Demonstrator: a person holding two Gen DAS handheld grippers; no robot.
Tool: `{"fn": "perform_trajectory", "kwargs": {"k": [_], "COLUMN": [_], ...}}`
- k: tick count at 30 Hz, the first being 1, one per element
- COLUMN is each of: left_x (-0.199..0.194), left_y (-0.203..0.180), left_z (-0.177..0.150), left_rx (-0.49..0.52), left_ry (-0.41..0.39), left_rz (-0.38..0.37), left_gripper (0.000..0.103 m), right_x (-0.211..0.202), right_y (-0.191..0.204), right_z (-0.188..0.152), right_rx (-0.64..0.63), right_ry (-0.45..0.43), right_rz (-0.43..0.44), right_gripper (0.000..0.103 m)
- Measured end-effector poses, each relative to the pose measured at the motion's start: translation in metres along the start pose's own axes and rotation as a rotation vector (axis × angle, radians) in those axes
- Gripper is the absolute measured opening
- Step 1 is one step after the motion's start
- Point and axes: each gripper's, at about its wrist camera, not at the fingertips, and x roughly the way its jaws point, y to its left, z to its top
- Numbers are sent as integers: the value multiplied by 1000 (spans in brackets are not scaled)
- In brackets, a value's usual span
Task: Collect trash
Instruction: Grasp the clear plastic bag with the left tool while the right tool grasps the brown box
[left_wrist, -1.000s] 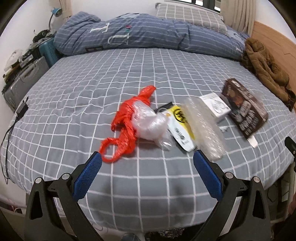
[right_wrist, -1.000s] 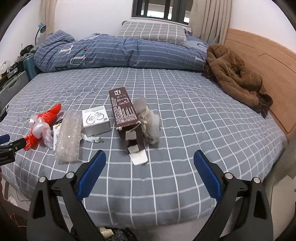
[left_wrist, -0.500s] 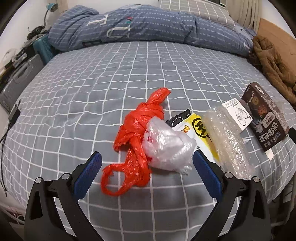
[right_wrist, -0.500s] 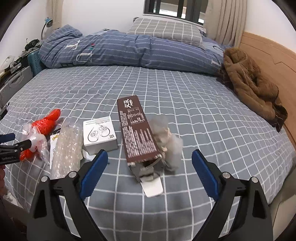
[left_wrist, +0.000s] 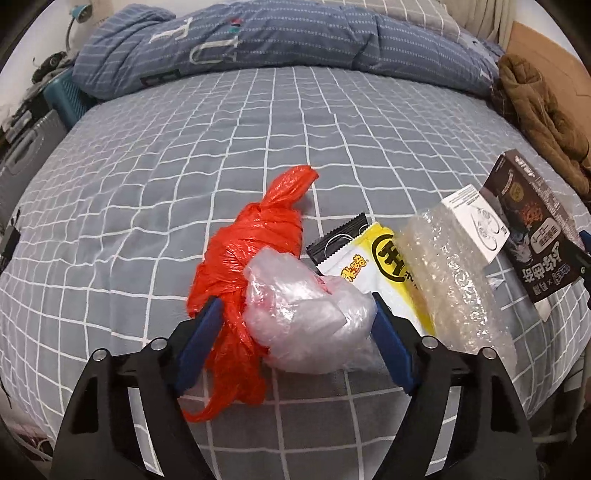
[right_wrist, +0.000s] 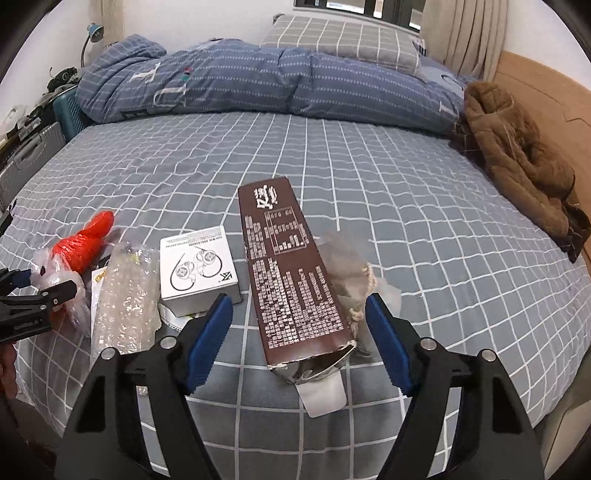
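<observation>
Near the bed's (left_wrist: 258, 122) front edge, the spread left gripper (left_wrist: 297, 319) brackets the clear bag (left_wrist: 306, 325); the spread right gripper (right_wrist: 299, 317) straddles the box (right_wrist: 291, 273), for grasping.

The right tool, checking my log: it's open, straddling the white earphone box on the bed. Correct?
Not quite. The right wrist view shows the right tool open, straddling the brown carton; the white earphone box lies beside it.

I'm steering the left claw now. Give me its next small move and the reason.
Probably close it. The left claw is open, with its pads on either side of the clear bag and part of the red bag bunched on the bed.
</observation>
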Motion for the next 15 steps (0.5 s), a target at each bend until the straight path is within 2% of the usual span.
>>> {"fn": "perform_trajectory", "kwargs": {"k": [2,5,10,15], "left_x": [3,7,6,-7], "left_y": [-1,-1,-1,3], "left_z": [0,1,0,-2], "left_rx": [3,8,11,8], "left_ry": [4,12,17,6], "left_rz": [1,-5,-19,-21], "left_gripper": [72,66,60,58], "right_x": [4,9,6,-5], "right_y": [-1,-3,-6,-5], "right_z": [-2,-5,-7,-8], "right_rx": [8,16,40,43], "right_ry": [9,30,19,-5], "right_rz": [3,6,13,13], "right_gripper": [68,52,50,49]}}
